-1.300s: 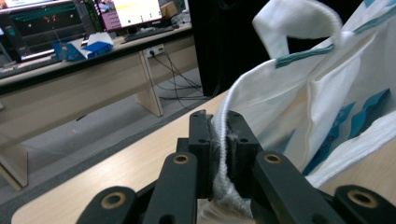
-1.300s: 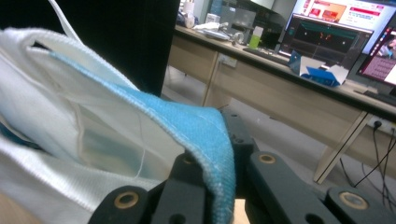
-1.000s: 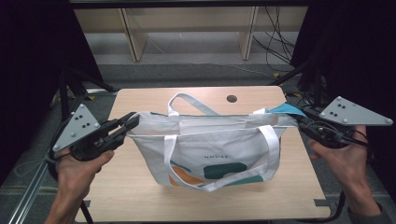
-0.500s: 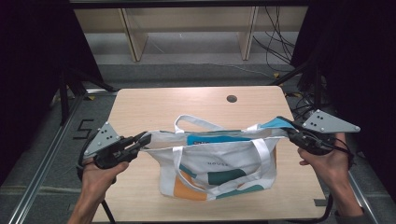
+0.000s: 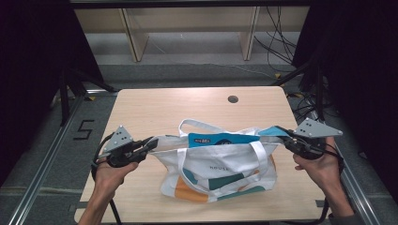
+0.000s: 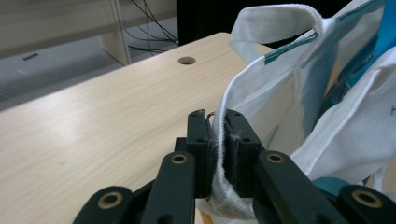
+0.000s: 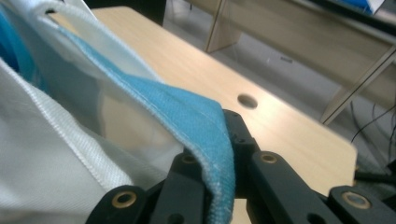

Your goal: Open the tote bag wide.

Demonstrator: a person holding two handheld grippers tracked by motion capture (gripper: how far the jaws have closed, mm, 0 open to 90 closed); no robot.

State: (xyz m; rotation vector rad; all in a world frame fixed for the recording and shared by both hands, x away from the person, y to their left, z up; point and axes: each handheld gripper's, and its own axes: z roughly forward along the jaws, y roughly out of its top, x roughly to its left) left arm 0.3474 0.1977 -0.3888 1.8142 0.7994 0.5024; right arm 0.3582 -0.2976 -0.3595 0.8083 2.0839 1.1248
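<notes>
1. Left gripper view: the fingers are pressed together on the white hem of the tote bag, the cloth bunched between them.
2. Right gripper view: that gripper's fingers pinch a blue edge of the same bag, the fabric folded over the top of them.
3. From the high view, the left gripper holds the bag's left end and the right gripper holds its right end, so the mouth is drawn out wide between them.
4. The tote bag is white with teal and orange shapes printed on its front. It sits on the near half of the table, its bottom touching the wood, with one strap looped up behind and another hanging down the front.
5. A blue package shows inside the open mouth.
6. A hand grips each tool from below, the left hand and the right hand.
7. A round hole sits in the far part of the table, well apart from the bag.
</notes>
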